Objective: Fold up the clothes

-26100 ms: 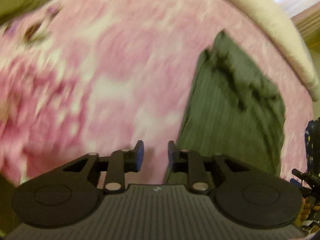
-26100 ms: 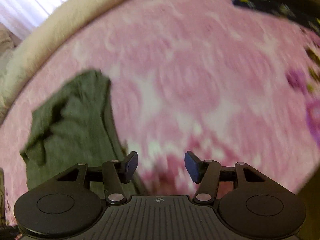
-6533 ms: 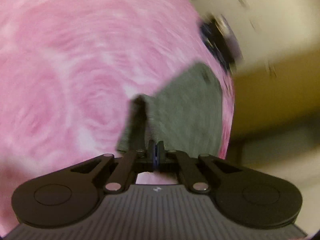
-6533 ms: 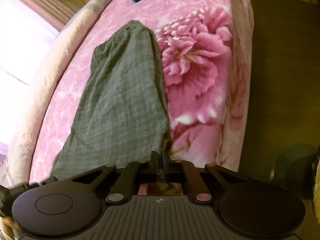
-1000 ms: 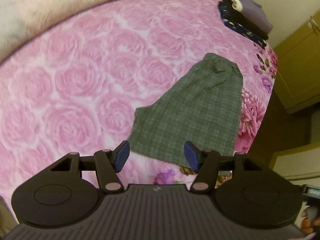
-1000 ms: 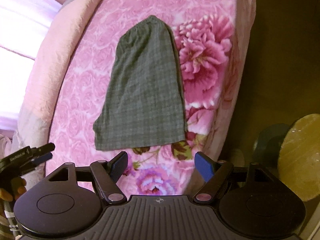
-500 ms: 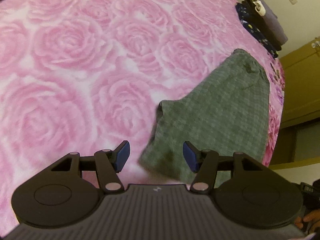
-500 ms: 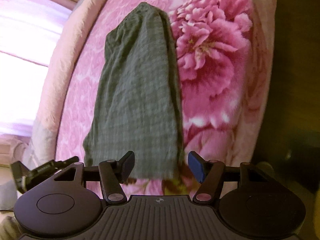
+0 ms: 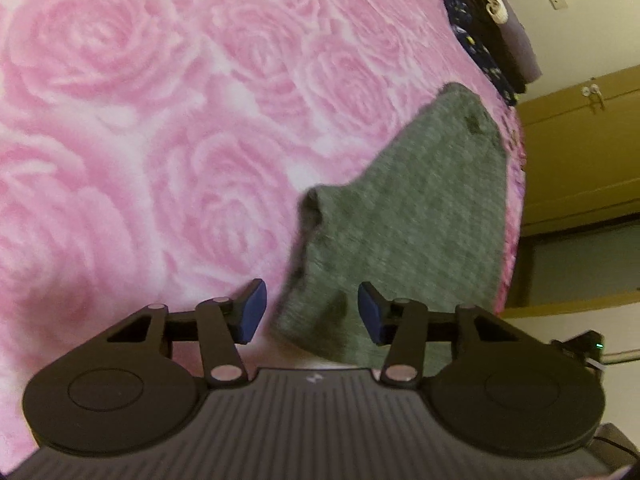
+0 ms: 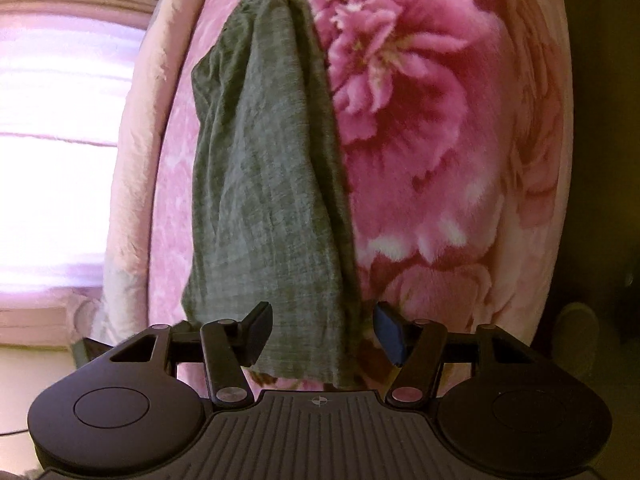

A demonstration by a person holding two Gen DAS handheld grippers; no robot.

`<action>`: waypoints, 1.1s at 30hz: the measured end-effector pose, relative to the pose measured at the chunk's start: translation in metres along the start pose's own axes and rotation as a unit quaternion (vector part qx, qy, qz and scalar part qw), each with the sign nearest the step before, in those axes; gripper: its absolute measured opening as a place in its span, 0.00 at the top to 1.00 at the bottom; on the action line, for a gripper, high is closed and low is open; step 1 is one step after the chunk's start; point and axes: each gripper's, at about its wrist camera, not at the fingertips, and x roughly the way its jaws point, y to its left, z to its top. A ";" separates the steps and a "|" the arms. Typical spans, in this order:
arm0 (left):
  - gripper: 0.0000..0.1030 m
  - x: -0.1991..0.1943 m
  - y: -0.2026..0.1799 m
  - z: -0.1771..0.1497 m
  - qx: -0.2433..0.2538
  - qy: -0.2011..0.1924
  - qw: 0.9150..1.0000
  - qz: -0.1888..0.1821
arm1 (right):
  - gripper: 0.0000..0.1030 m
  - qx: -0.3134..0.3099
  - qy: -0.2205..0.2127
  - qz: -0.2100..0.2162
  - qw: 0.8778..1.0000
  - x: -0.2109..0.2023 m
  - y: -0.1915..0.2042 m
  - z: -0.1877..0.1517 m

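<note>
Grey shorts (image 10: 272, 184) lie lengthwise along the pink blanket's (image 10: 440, 140) edge.

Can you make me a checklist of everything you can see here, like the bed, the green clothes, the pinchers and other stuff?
Surface: pink rose blanket covering the bed.
Job's things: grey-green shorts lying flat near the bed's edge.
Clutter: pile of dark clothes at the far end.
Grippers: left gripper and right gripper both open, each with a near corner of the shorts between its fingers.
Cables: nothing seen for sure.
Surroundings: wooden cupboard; bright window.
</note>
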 end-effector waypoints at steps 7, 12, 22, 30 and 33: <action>0.67 0.015 0.015 0.011 -0.046 0.011 0.997 -0.055 | 0.42 0.033 0.005 0.040 0.999 0.009 -0.013 0.006; 0.91 0.018 0.020 0.008 -0.050 0.021 0.997 -0.053 | 0.54 0.038 0.003 0.049 0.998 0.012 -0.020 0.007; 0.92 0.018 0.019 0.006 -0.056 0.014 0.997 -0.052 | 0.83 -0.012 0.004 0.010 1.000 0.014 -0.015 0.010; 0.95 0.016 0.018 0.006 -0.044 0.012 0.997 -0.054 | 0.98 -0.030 0.006 0.010 0.999 0.020 -0.010 0.006; 0.96 0.010 0.015 0.005 -0.039 0.006 0.998 -0.054 | 0.99 -0.019 0.003 0.016 1.000 0.013 -0.012 0.003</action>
